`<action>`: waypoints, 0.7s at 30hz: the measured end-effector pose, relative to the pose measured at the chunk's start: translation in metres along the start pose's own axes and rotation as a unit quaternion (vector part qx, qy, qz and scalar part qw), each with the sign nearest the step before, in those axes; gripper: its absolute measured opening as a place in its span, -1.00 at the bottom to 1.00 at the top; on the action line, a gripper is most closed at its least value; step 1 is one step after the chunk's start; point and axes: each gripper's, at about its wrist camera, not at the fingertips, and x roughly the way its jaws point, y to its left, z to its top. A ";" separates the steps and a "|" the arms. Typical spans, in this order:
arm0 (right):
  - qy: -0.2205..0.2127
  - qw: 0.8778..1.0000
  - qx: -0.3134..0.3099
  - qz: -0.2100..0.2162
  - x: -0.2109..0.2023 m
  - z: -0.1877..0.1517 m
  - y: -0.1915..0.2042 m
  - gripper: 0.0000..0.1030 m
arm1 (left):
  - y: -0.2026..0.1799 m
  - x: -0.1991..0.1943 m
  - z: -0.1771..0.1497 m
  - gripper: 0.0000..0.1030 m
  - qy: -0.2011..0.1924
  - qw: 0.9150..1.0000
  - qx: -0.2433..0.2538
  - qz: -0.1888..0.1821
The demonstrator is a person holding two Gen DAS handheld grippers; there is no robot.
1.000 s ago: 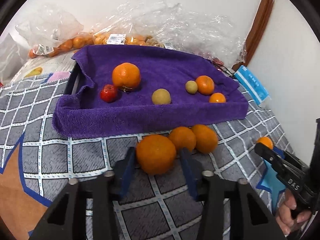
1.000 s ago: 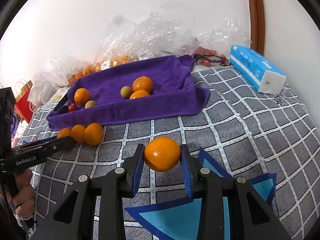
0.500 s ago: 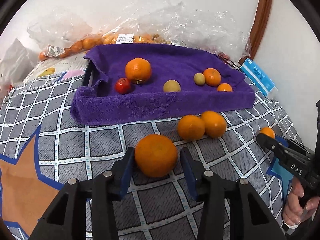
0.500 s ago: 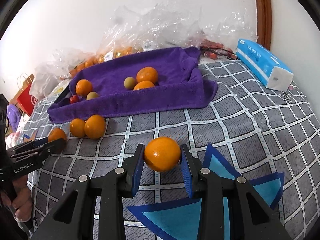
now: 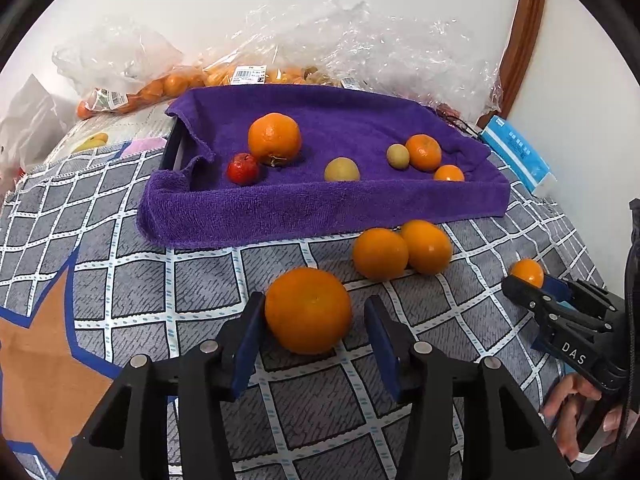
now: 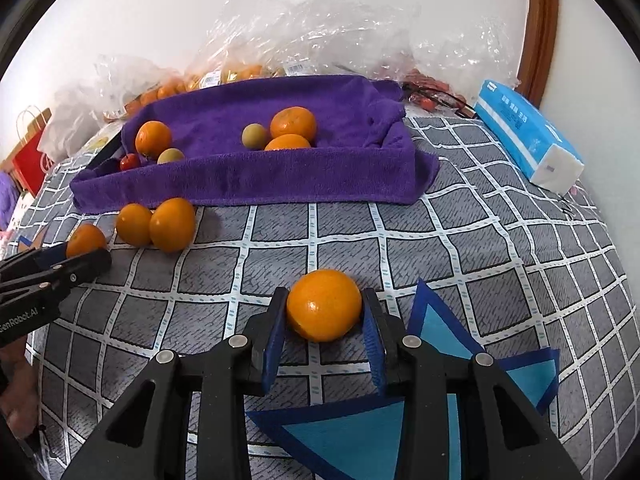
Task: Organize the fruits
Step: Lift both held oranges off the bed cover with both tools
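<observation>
Left gripper (image 5: 314, 330): jaws apart around a large orange (image 5: 308, 310); the left pad touches the fruit, and a gap shows between the right pad and the fruit, so it isn't clamped. The orange rests on the checked cloth (image 5: 200, 280).
Right gripper (image 6: 323, 322): jaws closed onto a smaller orange (image 6: 324, 304), both blue pads pressed to its sides, low over the cloth.
Ahead of the left jaws: two loose oranges (image 5: 402, 252), touching each other, just before the tray's near wall.
Purple towel tray (image 5: 320, 208): beyond both jaws; inside lie a big orange (image 5: 274, 139), a red fruit (image 5: 242, 168) beside it, two yellow-green fruits (image 5: 342, 169) and two small oranges (image 5: 424, 152).
Beyond the tray: plastic bags (image 5: 360, 52) holding more oranges.
Right of the tray: a blue tissue pack (image 6: 528, 136), well apart from the right jaws.
</observation>
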 end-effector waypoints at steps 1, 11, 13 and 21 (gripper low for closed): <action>0.000 1.000 0.001 0.001 0.000 0.000 0.000 -0.30 | 0.000 0.000 0.000 -0.07 0.000 1.000 0.000 0.000; -0.001 1.000 0.000 0.006 0.000 0.000 -0.001 -0.30 | 0.027 -0.008 -0.004 -0.26 -0.021 0.995 -0.066 -0.079; -0.001 1.000 0.000 0.006 0.000 0.000 -0.001 -0.31 | 0.031 -0.009 -0.005 -0.26 -0.027 0.993 -0.079 -0.081; -0.005 1.000 0.006 0.009 -0.002 0.000 -0.004 -0.32 | 0.025 -0.013 -0.005 -0.26 -0.041 0.994 -0.067 -0.079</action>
